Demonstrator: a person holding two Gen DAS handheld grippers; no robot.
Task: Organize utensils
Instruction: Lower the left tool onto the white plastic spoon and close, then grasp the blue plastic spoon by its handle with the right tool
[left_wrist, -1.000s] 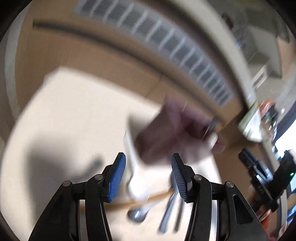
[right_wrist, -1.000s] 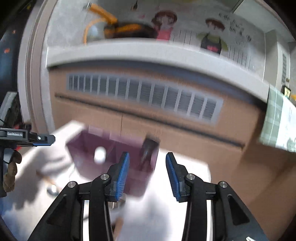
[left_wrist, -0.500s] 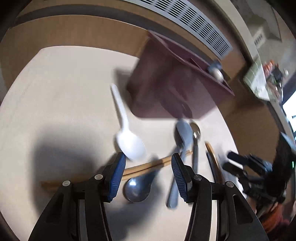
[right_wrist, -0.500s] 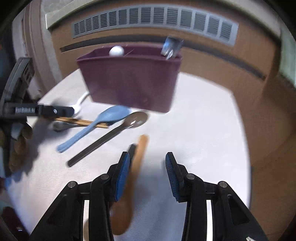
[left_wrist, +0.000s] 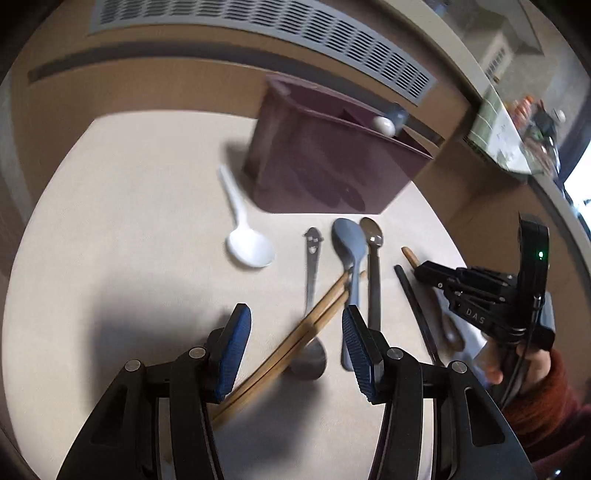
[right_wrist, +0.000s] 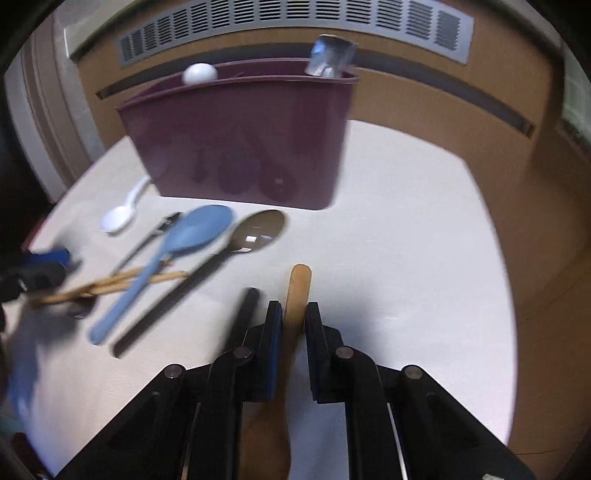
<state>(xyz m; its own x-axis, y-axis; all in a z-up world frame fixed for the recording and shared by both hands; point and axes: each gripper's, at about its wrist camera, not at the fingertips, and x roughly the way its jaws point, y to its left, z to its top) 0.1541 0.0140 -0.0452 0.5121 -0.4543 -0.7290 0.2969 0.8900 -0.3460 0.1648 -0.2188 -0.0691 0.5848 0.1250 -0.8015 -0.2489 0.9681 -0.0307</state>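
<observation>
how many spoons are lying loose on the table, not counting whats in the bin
5, perhaps more hidden: white spoon left of the bin, small metal spoon under the chopsticks, blue spoon, dark metal spoon, wooden spoon between the closing right gripper's jaws.

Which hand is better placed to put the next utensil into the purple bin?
Right. The right gripper is closing with the wooden spoon handle between its pads, facing the purple bin. The left gripper hangs open above the chopsticks, holding nothing.
</observation>
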